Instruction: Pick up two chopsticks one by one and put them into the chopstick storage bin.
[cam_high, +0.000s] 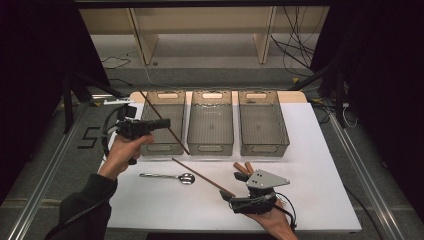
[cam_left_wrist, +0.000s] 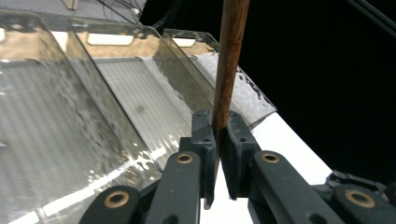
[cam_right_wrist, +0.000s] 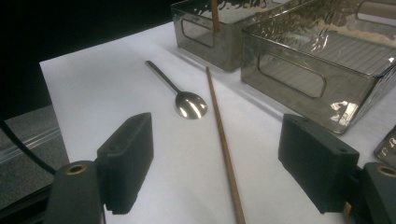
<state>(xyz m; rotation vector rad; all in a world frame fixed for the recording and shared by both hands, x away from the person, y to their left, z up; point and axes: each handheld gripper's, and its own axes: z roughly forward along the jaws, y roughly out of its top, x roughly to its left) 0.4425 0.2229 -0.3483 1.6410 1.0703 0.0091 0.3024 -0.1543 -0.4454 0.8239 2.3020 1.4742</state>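
My left gripper (cam_high: 166, 123) is shut on a thin brown chopstick (cam_high: 178, 141), which is raised and slants across the left bin (cam_high: 162, 95). In the left gripper view the chopstick (cam_left_wrist: 229, 70) rises from between the pressed fingertips of the left gripper (cam_left_wrist: 217, 135). A second chopstick (cam_high: 200, 176) lies flat on the white table top. Its near end sits between the wide-apart jaws of my right gripper (cam_high: 231, 186). In the right gripper view the right gripper (cam_right_wrist: 219, 140) is open, and the lying chopstick (cam_right_wrist: 223, 144) passes between the pads without touching them.
A metal spoon (cam_high: 170, 176) lies left of the flat chopstick, and the spoon (cam_right_wrist: 187, 103) also shows ahead of the right jaws. Three smoky clear bins stand in a row at the back; the middle bin (cam_high: 211, 95) and right bin (cam_high: 262, 95) look empty. Two short brown cylinders (cam_high: 243, 167) lie beside the right gripper.
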